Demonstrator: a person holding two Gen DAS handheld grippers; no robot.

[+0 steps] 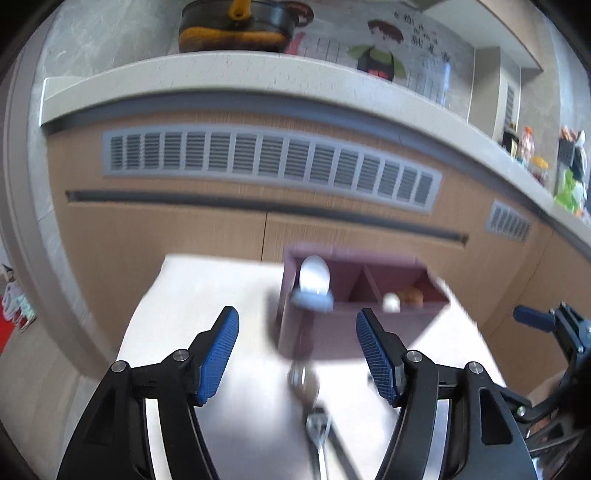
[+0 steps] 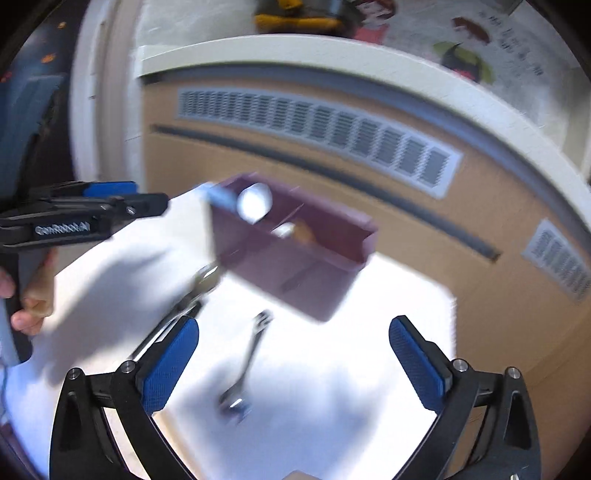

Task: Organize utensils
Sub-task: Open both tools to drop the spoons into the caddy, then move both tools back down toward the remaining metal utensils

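A maroon divided utensil box (image 1: 369, 325) stands on the white table (image 1: 207, 295); it also shows in the right wrist view (image 2: 280, 266). A white spoon (image 1: 314, 277) sticks up in its left compartment, and small white and brown items (image 1: 402, 299) sit in its right one. Metal utensils (image 1: 310, 398) lie on the table before the box. A small metal fork (image 2: 245, 365) lies between the right fingers. My left gripper (image 1: 297, 354) is open and empty. My right gripper (image 2: 293, 363) is open and empty. Both views are blurred.
Wooden cabinets with grey vents (image 1: 269, 162) stand behind the table under a white countertop (image 1: 258, 77). A black and yellow pot (image 1: 236, 26) sits on the counter, with bottles (image 1: 532, 155) at the right. The left gripper's body (image 2: 81, 218) shows at the left of the right wrist view.
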